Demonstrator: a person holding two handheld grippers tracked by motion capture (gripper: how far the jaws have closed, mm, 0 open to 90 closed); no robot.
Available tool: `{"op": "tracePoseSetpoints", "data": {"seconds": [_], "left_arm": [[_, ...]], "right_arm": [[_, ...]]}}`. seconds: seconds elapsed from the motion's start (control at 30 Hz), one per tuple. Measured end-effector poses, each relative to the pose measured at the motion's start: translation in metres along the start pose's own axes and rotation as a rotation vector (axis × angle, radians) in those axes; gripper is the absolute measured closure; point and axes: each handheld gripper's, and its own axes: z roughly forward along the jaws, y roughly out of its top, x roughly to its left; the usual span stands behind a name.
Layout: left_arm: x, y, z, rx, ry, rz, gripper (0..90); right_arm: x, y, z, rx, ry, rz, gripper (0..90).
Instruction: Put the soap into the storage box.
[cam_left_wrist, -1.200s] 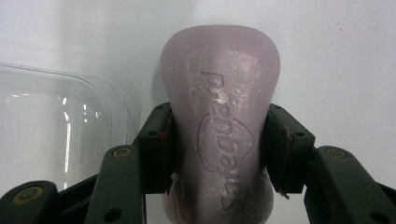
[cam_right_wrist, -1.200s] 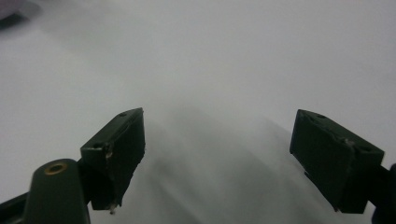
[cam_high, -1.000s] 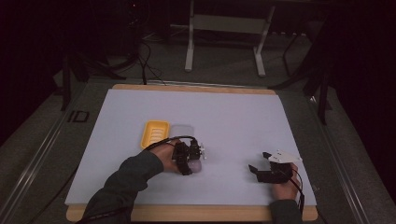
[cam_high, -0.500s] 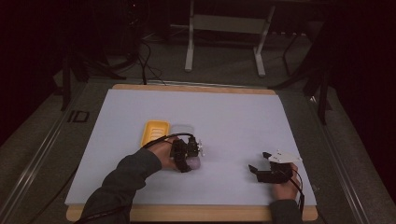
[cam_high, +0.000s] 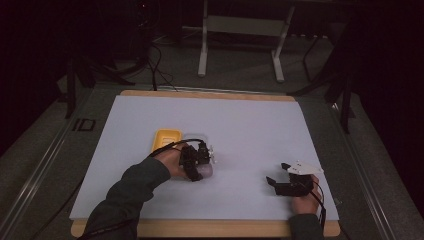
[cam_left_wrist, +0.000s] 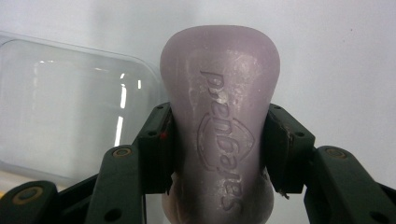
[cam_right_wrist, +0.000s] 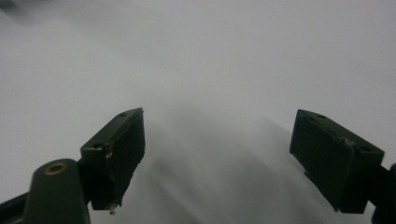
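The bar of pale lilac soap (cam_left_wrist: 219, 121) sits between the two pads of the left claw (cam_left_wrist: 219, 149), which press on its narrowed waist from both sides; the claw is clamped on it. The left gripper view shows raised lettering and a shield mark on the bar's face, upside down from that camera. The near end of the bar runs off the bottom edge of that view, so how far it reaches back between the jaws cannot be told. From the high view the soap (cam_high: 206, 170) is only a small pale patch half covered by the left claw (cam_high: 197, 162) and the hand, just above or on the white sheet; whether it touches the sheet cannot be told.

Just beside it lies a clear plastic lid or tray (cam_left_wrist: 70, 112), cut off at the left edge of the left gripper view and hard to make out from above. Next to that is a yellow dish (cam_high: 166, 140), its near corner hidden by the left hand and cable.

Well apart, at the right of the white worktop (cam_high: 250, 125), the right claw (cam_high: 280, 180) rests low with its jaws spread wide and nothing between them (cam_right_wrist: 219, 158); the sheet beyond them is blurred.
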Motion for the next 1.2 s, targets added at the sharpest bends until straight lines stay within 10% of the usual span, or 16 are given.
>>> {"op": "tracePoseSetpoints", "data": {"seconds": [1.2], "left_arm": [[0.018,-0.015,-0.042,-0.053,0.069,-0.052,49.9]], "right_arm": [[0.0,0.0,0.0,-0.001,-0.002,-0.002,17.7]]}}
